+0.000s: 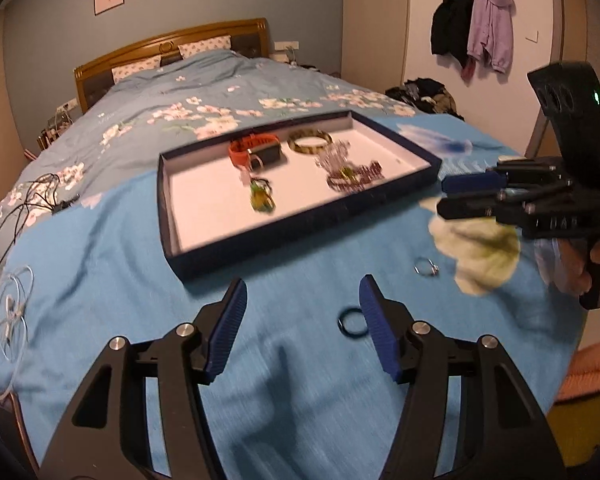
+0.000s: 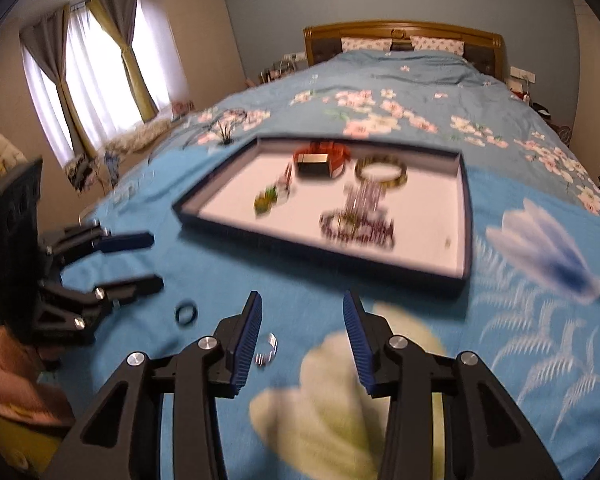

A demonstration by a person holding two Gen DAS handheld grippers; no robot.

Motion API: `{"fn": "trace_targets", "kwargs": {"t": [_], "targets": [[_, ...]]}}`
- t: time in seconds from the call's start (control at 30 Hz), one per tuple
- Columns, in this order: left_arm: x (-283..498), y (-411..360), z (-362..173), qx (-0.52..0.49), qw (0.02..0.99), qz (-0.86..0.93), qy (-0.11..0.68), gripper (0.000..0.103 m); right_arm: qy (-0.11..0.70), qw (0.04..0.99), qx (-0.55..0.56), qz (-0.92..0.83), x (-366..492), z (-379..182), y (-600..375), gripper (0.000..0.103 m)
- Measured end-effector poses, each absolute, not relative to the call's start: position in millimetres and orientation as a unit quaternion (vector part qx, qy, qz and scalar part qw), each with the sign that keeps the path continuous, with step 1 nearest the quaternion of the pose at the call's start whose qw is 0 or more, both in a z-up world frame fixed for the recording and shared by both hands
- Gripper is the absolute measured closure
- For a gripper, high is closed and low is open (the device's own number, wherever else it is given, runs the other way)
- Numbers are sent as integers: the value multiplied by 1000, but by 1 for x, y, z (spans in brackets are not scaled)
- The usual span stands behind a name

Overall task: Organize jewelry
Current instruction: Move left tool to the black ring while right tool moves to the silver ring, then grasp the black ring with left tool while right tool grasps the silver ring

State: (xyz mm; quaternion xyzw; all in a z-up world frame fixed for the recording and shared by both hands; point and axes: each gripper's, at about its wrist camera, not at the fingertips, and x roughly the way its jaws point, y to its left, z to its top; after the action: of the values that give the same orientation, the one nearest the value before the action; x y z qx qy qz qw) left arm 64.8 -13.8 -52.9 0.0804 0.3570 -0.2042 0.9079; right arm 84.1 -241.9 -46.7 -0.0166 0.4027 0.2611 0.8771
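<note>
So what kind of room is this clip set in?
A bedroom, almost certainly. The work happens on a large bed with a blue floral quilt and a carved wooden headboard; a curtained window stands to one side, and jackets hang on a wall hook.

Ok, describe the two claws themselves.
Both alike: the left claw and right claw have black angular linkage arms with silver round pivot bolts and flat, ribbed blue pads. Seen from the left view, the right one carries a black upright plate with a green light.
</note>
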Motion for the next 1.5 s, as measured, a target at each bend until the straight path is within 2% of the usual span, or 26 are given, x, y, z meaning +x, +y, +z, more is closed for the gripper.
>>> {"fn": "trace_targets", "kwargs": {"t": [0.57,0.67,0.87,1.13,1.3,1.5], "targets": [[62,-36,-73,90,887,-223,395,45,428,858,-33,281,69,-72,-209,63],[66,-38,-76,87,883,-223,404,50,428,859,-38,277,69,-72,-207,64],[74,-39,-81,79,877,-218,421,60,427,865,-47,259,70,-73,-208,76],[74,-42,-83,77,877,-219,422,64,426,869,-50,246,71,-73,-211,87],[75,-42,-83,73,877,-219,422,80,425,870,-49,246,71,-73,-211,88],[74,-43,-83,71,878,-217,421,81,422,870,-37,253,71,-71,-215,96]]}}
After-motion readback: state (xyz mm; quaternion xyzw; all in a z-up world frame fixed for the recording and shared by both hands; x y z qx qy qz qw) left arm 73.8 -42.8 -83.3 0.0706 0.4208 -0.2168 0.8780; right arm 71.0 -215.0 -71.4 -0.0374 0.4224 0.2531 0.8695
